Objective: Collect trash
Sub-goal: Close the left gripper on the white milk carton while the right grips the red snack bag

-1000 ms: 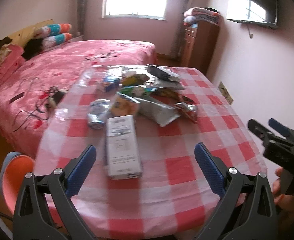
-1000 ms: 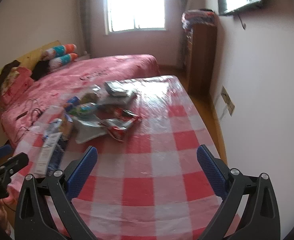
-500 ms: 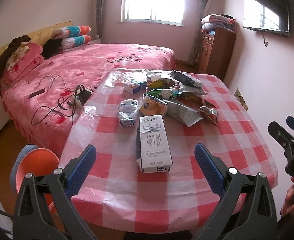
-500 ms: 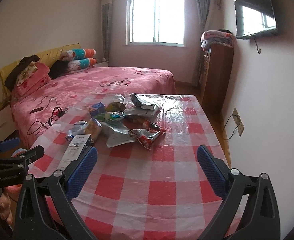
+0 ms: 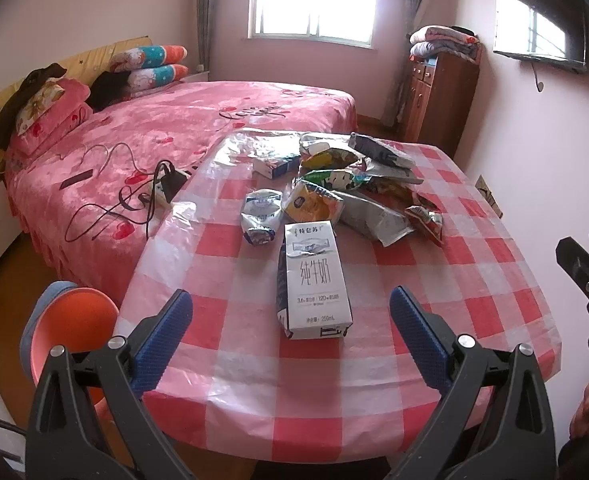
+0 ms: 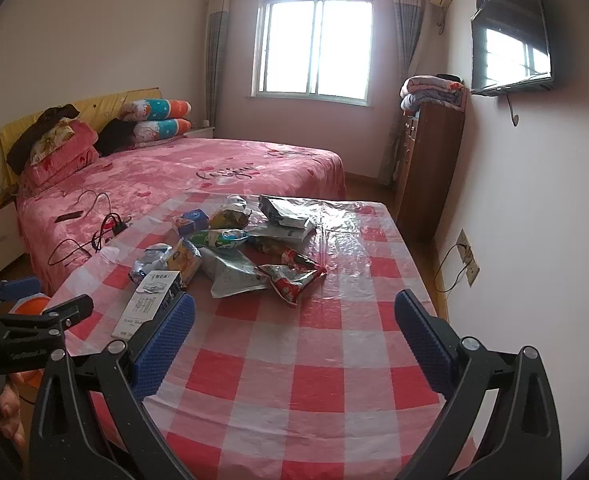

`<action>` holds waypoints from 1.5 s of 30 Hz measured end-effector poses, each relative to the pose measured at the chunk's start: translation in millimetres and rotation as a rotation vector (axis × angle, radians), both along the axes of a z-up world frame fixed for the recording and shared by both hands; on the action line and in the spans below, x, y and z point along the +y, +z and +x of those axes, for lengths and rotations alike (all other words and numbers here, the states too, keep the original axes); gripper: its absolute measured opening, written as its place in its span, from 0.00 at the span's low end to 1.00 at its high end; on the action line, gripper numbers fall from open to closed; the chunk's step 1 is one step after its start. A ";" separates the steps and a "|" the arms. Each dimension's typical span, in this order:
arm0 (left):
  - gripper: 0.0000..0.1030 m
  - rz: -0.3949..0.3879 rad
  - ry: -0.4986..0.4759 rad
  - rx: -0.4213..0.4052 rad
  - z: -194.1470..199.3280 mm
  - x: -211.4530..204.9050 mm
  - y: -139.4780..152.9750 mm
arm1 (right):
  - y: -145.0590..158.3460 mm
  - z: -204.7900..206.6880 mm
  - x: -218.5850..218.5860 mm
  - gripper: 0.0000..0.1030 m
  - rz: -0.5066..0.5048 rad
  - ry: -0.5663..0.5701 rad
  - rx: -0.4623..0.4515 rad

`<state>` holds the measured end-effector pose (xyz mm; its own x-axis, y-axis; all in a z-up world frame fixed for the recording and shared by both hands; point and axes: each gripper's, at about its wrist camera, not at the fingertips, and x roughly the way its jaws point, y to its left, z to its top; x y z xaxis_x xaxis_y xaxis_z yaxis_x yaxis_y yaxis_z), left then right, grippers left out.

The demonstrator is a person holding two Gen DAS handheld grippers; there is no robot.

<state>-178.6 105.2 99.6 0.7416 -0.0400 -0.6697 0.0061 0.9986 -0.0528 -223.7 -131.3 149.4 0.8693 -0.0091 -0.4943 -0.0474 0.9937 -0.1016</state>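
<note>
A pile of trash lies on a table with a red-and-white checked cloth [image 5: 474, 292]. A white milk carton [image 5: 314, 280] lies flat nearest me, also in the right wrist view [image 6: 150, 302]. Behind it are a crumpled blue-white pouch [image 5: 260, 214], a yellow snack bag [image 5: 314, 204], a silver bag [image 5: 370, 218], a red wrapper [image 6: 294, 276] and a small blue box [image 6: 190, 220]. My left gripper [image 5: 290, 320] is open and empty, just short of the carton. My right gripper [image 6: 294, 328] is open and empty over the table's near right part.
An orange bin [image 5: 70, 324] stands on the floor left of the table. A pink bed [image 5: 174, 136] with cables and a power strip [image 5: 166, 184] lies beyond. A wooden dresser [image 6: 430, 168] stands at the right wall, with a TV [image 6: 510, 36] above.
Both grippers have drawn back and risen from the table, so more of the room and table shows. Both stayed open. The trash has not moved.
</note>
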 end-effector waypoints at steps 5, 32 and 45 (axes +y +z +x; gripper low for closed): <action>0.96 0.012 0.002 0.010 2.9 -1.5 -5.4 | -5.1 3.4 -2.8 0.96 0.009 -0.003 0.016; 0.96 -0.032 0.002 0.154 35.0 -0.9 -49.8 | -64.2 55.7 -40.3 0.96 0.187 0.079 0.195; 0.96 -0.093 -0.020 0.227 71.9 -4.3 -70.1 | -92.8 144.8 -92.3 0.83 0.540 0.108 0.393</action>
